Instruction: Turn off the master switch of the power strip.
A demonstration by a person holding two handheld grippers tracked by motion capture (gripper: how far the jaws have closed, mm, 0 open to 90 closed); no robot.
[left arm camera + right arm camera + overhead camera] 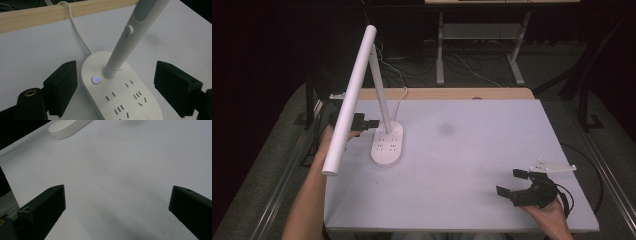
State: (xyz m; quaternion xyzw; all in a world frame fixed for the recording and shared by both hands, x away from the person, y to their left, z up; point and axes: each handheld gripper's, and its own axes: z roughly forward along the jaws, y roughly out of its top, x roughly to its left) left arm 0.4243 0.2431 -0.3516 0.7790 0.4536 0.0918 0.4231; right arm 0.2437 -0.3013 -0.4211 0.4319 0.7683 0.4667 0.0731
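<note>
Lamp [384, 115] sits at the table's [472, 150] left-back, my left gripper [115, 85] spread wide around its base with that lit button [96, 79] between the jaws, so I'd guess tap it gently, right gripper [519, 186] idling wide open near-right.

white desk lamp [386, 142] | upright, socket base, blue button lit | table's [472, 150] left-rear part

I can't read any words, names or numbers here. The white lamp base [120, 92] near the left edge of the table [472, 150] has plug holes and a small round button [96, 80] with a blue light, but no writing I can make out.
</note>
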